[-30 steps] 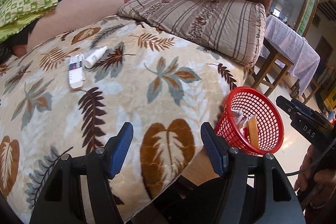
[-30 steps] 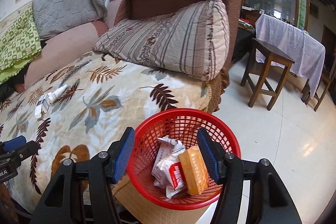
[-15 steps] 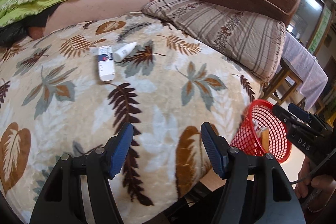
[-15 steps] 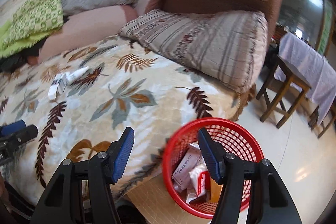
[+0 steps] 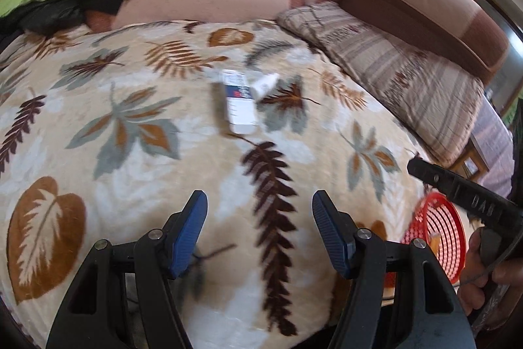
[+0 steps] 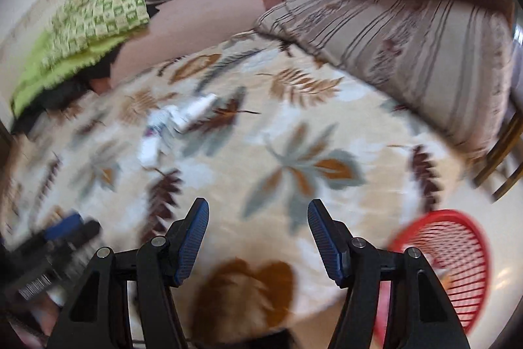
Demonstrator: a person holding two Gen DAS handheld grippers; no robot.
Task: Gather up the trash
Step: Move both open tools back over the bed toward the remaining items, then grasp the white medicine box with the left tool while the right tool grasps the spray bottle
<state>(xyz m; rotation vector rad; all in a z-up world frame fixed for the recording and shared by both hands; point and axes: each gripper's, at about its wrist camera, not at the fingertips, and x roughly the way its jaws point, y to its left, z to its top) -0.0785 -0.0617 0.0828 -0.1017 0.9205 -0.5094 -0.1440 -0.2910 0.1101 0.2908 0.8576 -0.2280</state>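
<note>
On the leaf-print blanket: white box (image 5: 240, 102) and small white tube (image 5: 264, 84) lie touching, toward the sofa's back edge.
Basket: red basket (image 5: 438, 237) off the blanket's right edge, near the floor; contents blurred.
Left gripper (image 5: 260, 233): jaws released, empty, above the blanket's near edge.
Right gripper (image 6: 258, 239): jaws released, empty.
Pillow: striped pillow (image 5: 392, 71) at the right edge.

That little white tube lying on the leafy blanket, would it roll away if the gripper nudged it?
The small white tube looks round, so it could roll, though the plush leaf-patterned blanket probably damps that. It seems light, and the flat white box beside it may block it.
</note>
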